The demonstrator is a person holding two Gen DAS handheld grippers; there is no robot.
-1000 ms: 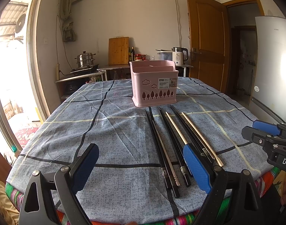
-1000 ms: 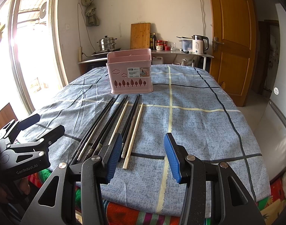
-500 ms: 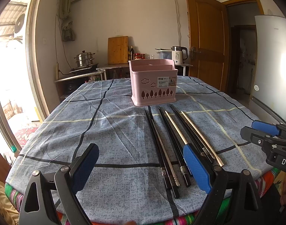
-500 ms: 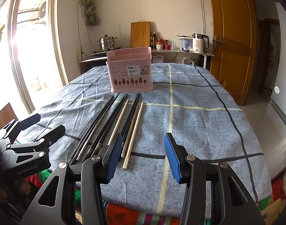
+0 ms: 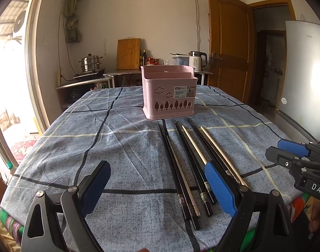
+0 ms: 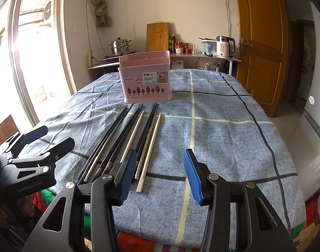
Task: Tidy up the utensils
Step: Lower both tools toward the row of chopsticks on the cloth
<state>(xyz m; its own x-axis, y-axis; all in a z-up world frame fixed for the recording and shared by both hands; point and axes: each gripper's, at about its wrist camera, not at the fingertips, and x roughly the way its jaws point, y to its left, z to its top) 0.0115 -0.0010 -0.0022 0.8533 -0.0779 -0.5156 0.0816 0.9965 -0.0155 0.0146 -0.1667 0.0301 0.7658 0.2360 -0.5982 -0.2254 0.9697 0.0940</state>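
Left wrist view: the left gripper (image 5: 157,187) hangs over the table's near edge with its blue pads spread wide, grasping nothing; bare checked tablecloth (image 5: 122,147) lies between them. Its right pad overlaps the near ends of the chopsticks (image 5: 189,163), which lie side by side, black and pale ones mixed, pointing at the pink utensil basket (image 5: 169,93) standing upright mid-table. The right gripper (image 6: 161,173) is likewise released and empty, with the outermost pale chopstick just inside its left pad and open cloth to the right. Wide clear cloth flanks the row on both sides. Against half a second ago, the basket sits slightly lower in both views; the chopsticks have not shifted.
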